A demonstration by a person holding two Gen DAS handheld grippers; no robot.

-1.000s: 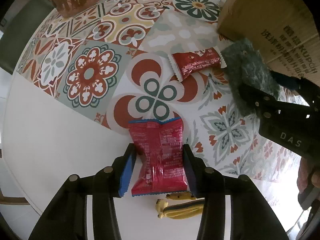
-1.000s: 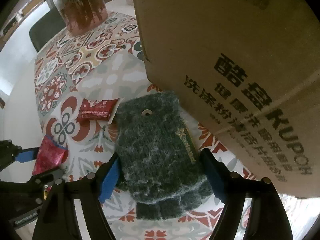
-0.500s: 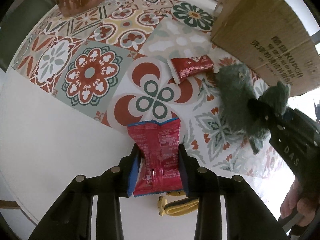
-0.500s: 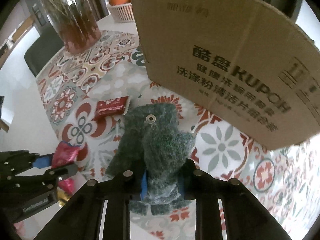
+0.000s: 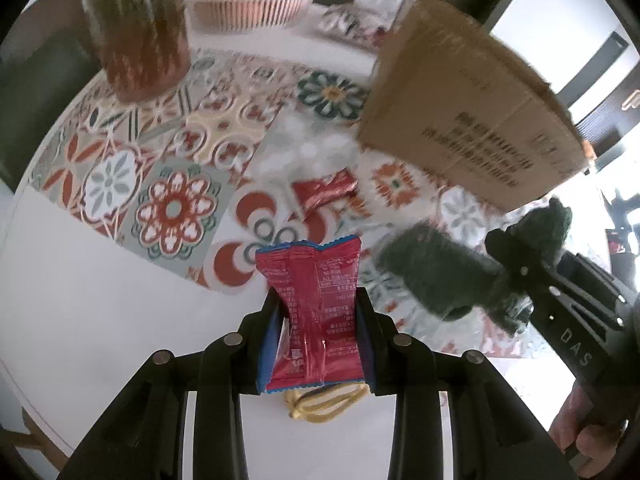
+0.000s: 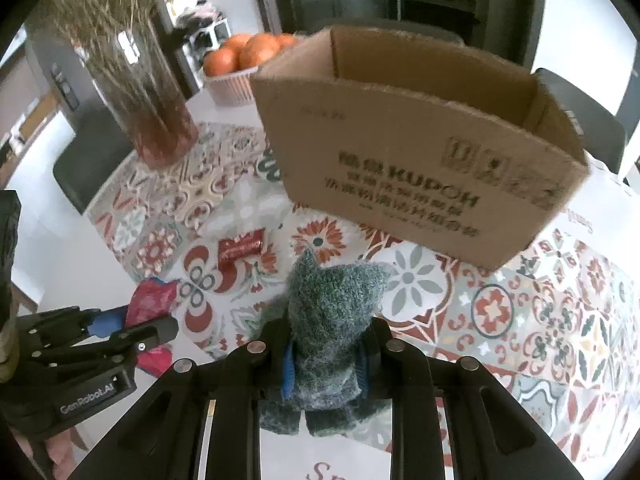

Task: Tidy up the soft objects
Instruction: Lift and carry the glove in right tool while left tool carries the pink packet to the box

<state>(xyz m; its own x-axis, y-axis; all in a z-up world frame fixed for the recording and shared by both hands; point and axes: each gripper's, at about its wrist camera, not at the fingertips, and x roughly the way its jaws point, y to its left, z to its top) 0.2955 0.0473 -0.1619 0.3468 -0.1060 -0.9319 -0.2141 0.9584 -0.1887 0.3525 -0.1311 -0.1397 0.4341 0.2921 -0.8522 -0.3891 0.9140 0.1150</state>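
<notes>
My left gripper (image 5: 318, 316) is shut on a magenta snack packet (image 5: 316, 312) and holds it above the table; it also shows in the right wrist view (image 6: 120, 326) with the packet (image 6: 152, 296). My right gripper (image 6: 325, 354) is shut on a dark green knitted glove (image 6: 330, 312), lifted off the table; the glove (image 5: 436, 272) hangs at the right of the left wrist view. An open cardboard box (image 6: 420, 172) stands beyond the glove. A red snack packet (image 5: 326, 194) lies on the patterned tablecloth (image 5: 172, 184).
A glass vase (image 5: 140, 32) with dried stems and a white basket of oranges (image 5: 252, 4) stand at the back. A yellow cord (image 5: 324, 402) lies under the left gripper. Dark chairs (image 6: 80, 164) stand around the table.
Both grippers closed on their objects and lifted: the left one raised the magenta packet, the right one raised the glove. Both views now sit higher and show the box's open top.
</notes>
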